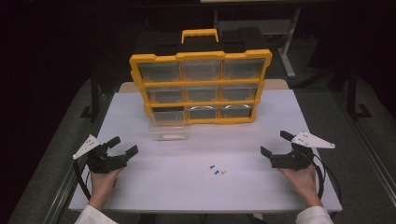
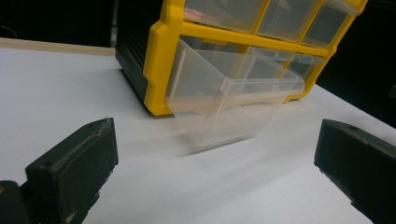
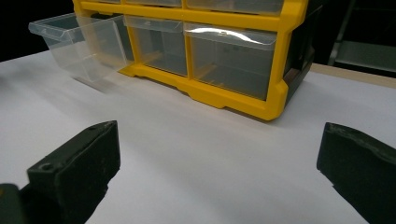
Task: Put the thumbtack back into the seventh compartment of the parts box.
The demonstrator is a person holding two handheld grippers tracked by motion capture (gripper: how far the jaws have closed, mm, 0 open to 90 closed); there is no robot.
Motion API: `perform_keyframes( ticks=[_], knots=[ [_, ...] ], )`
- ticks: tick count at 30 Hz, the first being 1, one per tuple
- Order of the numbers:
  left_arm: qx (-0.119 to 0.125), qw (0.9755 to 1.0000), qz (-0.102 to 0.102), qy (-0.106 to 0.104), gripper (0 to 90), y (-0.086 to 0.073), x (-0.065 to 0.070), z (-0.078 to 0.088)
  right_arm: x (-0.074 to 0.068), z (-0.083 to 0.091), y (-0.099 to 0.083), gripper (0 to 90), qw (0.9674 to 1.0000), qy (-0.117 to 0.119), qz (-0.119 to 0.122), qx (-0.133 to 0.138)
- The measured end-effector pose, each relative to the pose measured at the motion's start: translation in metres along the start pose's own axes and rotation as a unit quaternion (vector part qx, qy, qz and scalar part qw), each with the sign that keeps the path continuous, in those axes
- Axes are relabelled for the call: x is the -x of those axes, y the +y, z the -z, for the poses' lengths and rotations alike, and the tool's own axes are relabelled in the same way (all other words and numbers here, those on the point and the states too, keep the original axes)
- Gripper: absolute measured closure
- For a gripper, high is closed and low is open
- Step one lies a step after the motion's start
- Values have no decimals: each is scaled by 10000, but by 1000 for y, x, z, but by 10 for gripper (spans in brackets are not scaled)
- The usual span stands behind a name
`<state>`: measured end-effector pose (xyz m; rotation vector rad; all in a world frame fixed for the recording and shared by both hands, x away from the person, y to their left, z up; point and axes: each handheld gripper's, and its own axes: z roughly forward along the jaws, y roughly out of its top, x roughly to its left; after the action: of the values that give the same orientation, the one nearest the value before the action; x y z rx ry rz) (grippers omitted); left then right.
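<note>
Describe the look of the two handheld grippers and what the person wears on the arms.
Both the left gripper and the right gripper are black, each with two blocky jaws faced in dark pads. Each carries a pale grey three-cornered plate on top, dotted with small marks, and trails a black cable. White sleeves cover the person's forearms.

**Materials and Surface Finish**

The organiser frame (image 1: pixel 201 57) is yellow moulded plastic, smooth with a slight sheen. Its drawers, including the pulled-out drawer (image 2: pixel 224 100), are clear glossy plastic (light glints on the front edges). The table top (image 1: pixel 196 186) is white, matt and smooth, with a pale wooden edge at the rear. The gripper pads (image 2: pixel 74 163) look black, matt and slightly rough, foam-like.
</note>
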<state>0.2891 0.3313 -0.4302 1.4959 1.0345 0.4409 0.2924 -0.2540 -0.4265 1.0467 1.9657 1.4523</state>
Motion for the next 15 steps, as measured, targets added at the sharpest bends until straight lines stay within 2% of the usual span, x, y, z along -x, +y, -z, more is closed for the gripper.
perform_keyframes(
  ticks=[3, 6, 11, 12, 14, 15],
  knots=[
    [7, 10000, 21, -39, 0, 0, 1, 1, -1, 1, 1, 0, 10000, 6, 27, -9],
    [4, 9999, 145, -82, 0, -3, 5, 2, -3, 2, 1, 0, 10000, 2, 43, 23],
    [-239, 9996, -146, 57, 0, -4, 10, -2, -2, 3, 0, 0, 10000, 5, 25, -7],
    [-282, 9995, -114, 82, 0, -5, 11, -3, -2, 2, -1, 0, 10000, 4, 48, -18],
    [-248, 9996, 137, -9, 0, -5, 12, -5, -3, 1, 0, 0, 10000, 10, 58, -35],
    [-249, 9995, 179, -45, 0, -5, 14, -7, -4, 1, 0, 0, 10000, 14, 57, -33]
  ],
)
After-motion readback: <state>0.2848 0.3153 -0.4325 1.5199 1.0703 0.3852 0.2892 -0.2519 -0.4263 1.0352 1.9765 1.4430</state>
